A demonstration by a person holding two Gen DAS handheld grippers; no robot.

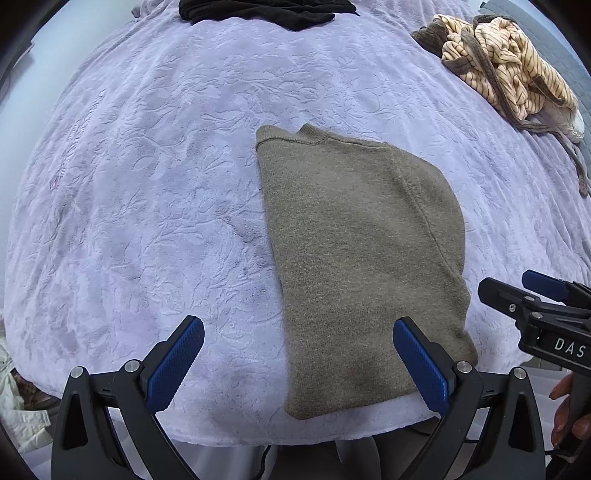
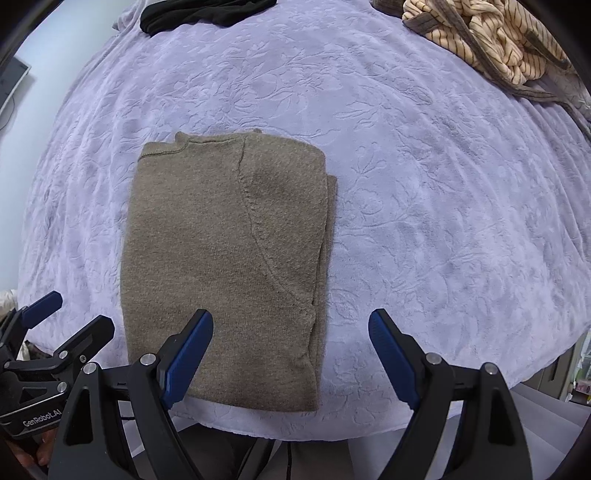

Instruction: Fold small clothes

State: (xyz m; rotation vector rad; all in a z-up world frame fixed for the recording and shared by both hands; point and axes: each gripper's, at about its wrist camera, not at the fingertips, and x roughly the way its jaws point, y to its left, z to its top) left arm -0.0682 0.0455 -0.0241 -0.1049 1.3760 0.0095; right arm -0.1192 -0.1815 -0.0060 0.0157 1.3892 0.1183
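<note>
Garment: an olive-brown knitted top [image 2: 225, 266] is laid flat on the lilac bedspread [image 2: 443, 221], near the bed's front edge, already folded lengthwise into a narrow panel.
Long axis: it runs from the front edge of the bed away toward the far side.
Pointing: the ribbed neckline is at the far end, the hem at the near end, just inside the bedspread's border.
Left gripper [image 1: 297, 363]: its fingers [image 1: 177, 363] are spread wide with nothing between them, hovering above the hem's left corner.
Right gripper [image 2: 291, 358]: its fingers [image 2: 393, 360] are released and empty, above the hem's right corner.
Risk, layers: if only the top layer is pinched at the hem, the tucked sleeve panel on the right could be left behind and the fold would probably open.
Risk, edge: a hem dragged toward the person may slide off the bed.
Risk, skew: uneven lifting by the two hands would likely give a crooked crossfold.
Other clothes: a striped garment [image 2: 480, 40] and a black one [image 2: 199, 13] lie well apart at the far side.
</note>
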